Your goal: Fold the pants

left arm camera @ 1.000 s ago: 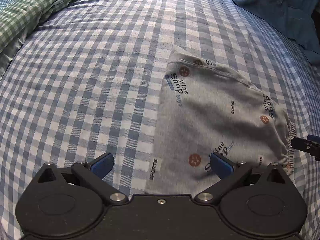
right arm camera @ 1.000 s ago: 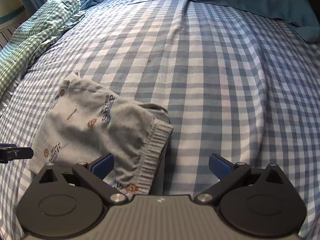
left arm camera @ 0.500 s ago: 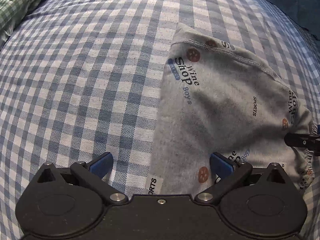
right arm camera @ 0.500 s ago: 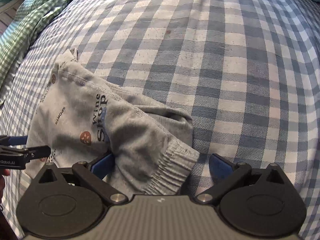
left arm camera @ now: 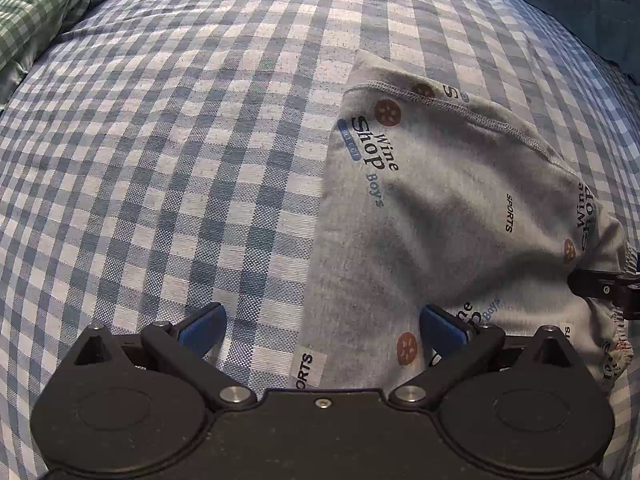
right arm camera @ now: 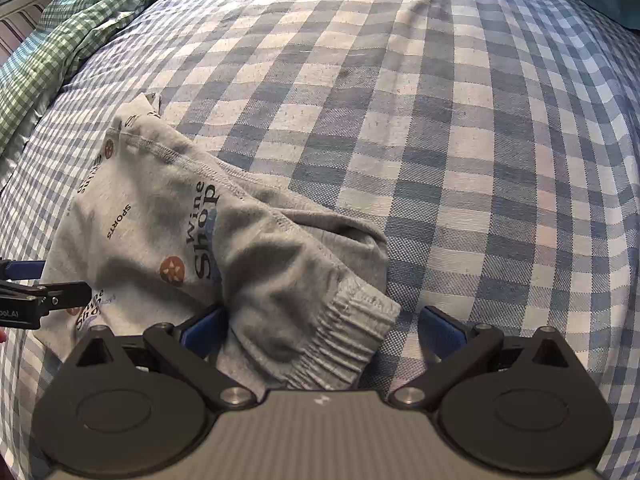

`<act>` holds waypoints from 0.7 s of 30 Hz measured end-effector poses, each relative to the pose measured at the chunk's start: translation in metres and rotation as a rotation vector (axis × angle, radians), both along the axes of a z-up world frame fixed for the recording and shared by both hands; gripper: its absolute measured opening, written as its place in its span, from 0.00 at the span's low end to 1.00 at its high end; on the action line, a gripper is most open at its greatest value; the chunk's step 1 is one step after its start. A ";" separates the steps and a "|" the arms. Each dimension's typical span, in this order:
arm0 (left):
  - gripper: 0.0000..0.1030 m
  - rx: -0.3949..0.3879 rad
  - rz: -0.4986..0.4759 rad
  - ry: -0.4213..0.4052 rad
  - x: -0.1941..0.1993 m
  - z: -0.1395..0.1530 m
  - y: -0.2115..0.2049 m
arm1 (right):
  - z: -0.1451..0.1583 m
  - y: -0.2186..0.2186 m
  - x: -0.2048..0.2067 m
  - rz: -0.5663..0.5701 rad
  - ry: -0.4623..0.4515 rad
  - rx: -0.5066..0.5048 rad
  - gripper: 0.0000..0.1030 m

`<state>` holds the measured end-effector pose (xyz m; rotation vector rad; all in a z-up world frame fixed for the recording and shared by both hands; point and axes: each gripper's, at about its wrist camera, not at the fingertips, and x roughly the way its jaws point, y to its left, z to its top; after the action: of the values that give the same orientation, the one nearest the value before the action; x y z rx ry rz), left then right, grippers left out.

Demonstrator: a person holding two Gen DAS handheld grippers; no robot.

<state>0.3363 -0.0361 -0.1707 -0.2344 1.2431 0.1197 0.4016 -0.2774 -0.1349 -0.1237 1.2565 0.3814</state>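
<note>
Grey printed pants (left arm camera: 440, 208) lie folded in a bundle on the blue checked bed sheet (left arm camera: 160, 160). My left gripper (left arm camera: 322, 326) is open, its jaws straddling the near left corner of the pants. In the right wrist view the pants (right arm camera: 192, 240) show their ribbed cuff (right arm camera: 340, 344) at the near right. My right gripper (right arm camera: 324, 328) is open with the cuff lying between its fingers. Each gripper's tip shows at the edge of the other's view, the right gripper (left arm camera: 604, 290) and the left gripper (right arm camera: 44, 300).
A green checked blanket (right arm camera: 60, 40) is bunched along the left side of the bed. A teal cloth (left arm camera: 580, 0) lies at the far right. The bed sheet (right arm camera: 480, 140) stretches beyond and right of the pants.
Both grippers have moved down and in toward the pants. The cuff now sits between the right gripper's open fingers, and the pants corner between the left's.
</note>
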 end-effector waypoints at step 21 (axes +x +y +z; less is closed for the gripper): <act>1.00 -0.012 -0.001 0.039 0.009 -0.003 0.003 | 0.007 -0.021 -0.001 -0.088 0.001 0.126 1.00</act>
<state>0.3451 -0.0333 -0.1742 -0.2431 1.2828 0.1166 0.4007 -0.2986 -0.1284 0.0392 1.2313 0.3834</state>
